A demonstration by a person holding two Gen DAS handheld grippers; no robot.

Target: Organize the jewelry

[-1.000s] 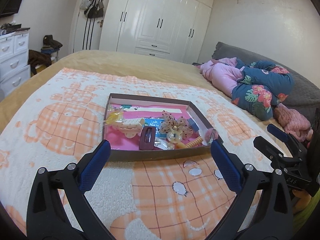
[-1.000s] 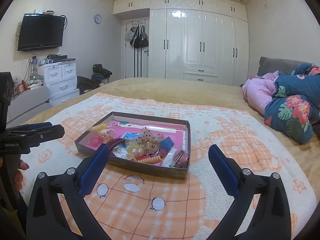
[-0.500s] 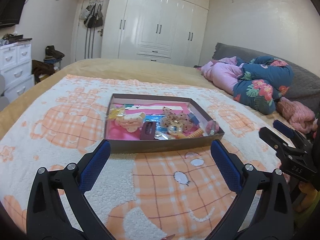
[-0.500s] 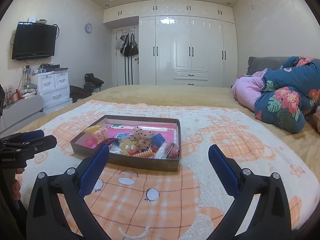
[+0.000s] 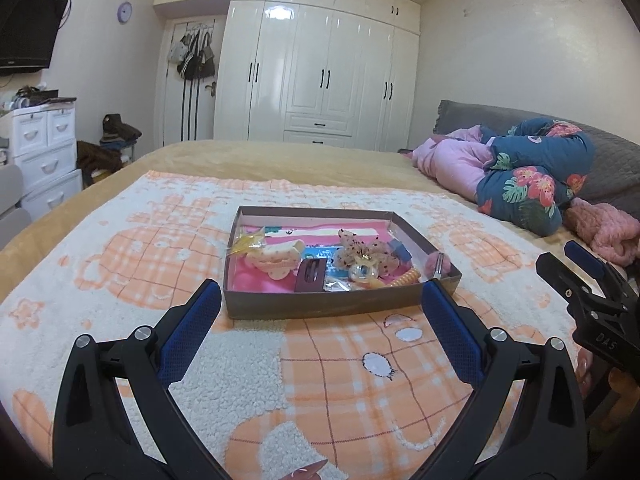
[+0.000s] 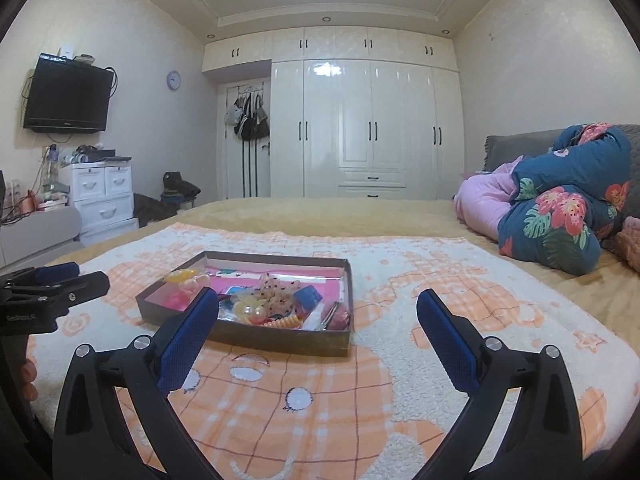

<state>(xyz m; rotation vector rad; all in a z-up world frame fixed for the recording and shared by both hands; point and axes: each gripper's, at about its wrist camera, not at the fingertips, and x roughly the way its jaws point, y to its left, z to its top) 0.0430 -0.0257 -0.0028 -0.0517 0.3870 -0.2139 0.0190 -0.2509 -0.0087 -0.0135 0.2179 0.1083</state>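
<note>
From the left wrist view, the left gripper (image 5: 318, 304) hung with fingers spread wide and empty, short of the shallow box (image 5: 340, 308) of hair accessories on the blanket (image 5: 120, 264). From the right wrist view, the right gripper (image 6: 318, 310) was likewise spread and empty, the box (image 6: 280, 340) ahead and to its left.

Shallow brown tray (image 5: 320, 308) of hair accessories, flat on the bed

It lies ahead of the wide-spread left gripper (image 5: 320, 312); cream claw clip (image 5: 276, 258), dark red clip (image 5: 311, 277), orange spiral tie (image 5: 404, 280) inside.
</note>
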